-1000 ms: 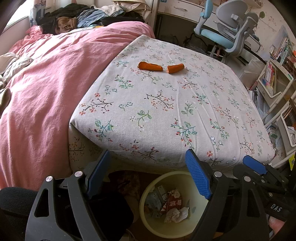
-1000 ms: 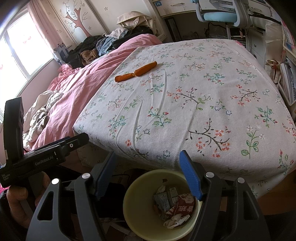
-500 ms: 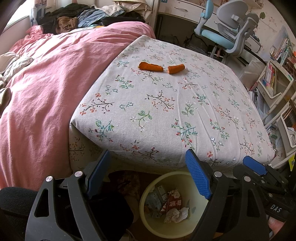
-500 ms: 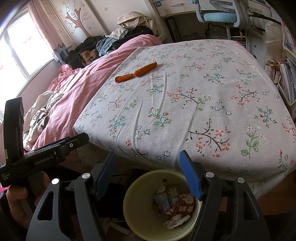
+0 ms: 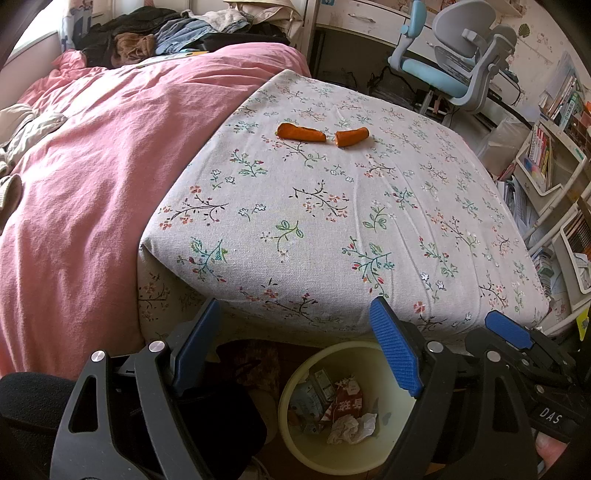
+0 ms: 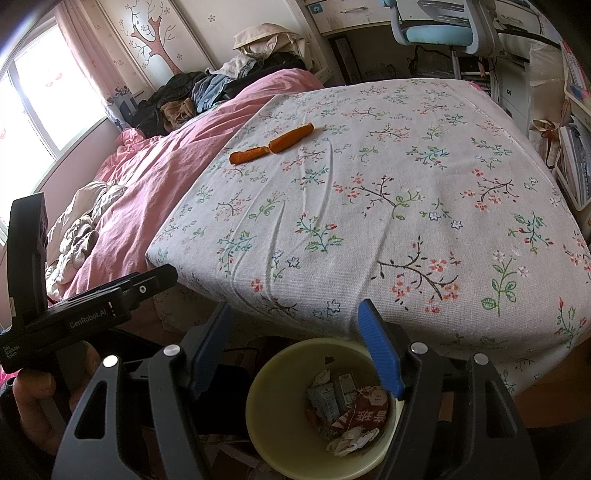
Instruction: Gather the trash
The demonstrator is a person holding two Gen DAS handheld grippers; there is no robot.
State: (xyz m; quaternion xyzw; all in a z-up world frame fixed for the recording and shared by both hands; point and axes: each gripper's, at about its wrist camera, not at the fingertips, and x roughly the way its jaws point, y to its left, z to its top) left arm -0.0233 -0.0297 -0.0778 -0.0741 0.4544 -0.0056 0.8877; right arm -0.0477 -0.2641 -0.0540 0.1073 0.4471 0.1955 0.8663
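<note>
Two orange carrot pieces lie end to end on the floral bed sheet: the longer piece and the shorter piece. A pale yellow trash bin stands on the floor at the foot of the bed, holding cartons, a red wrapper and crumpled paper. My left gripper is open and empty above the bin. My right gripper is open and empty above the bin too. Both are far from the carrot pieces.
A pink duvet covers the bed's left side, with piled clothes at the head. A blue-grey office chair and a desk stand beyond the bed. Bookshelves line the right side. A dark object sits left of the bin.
</note>
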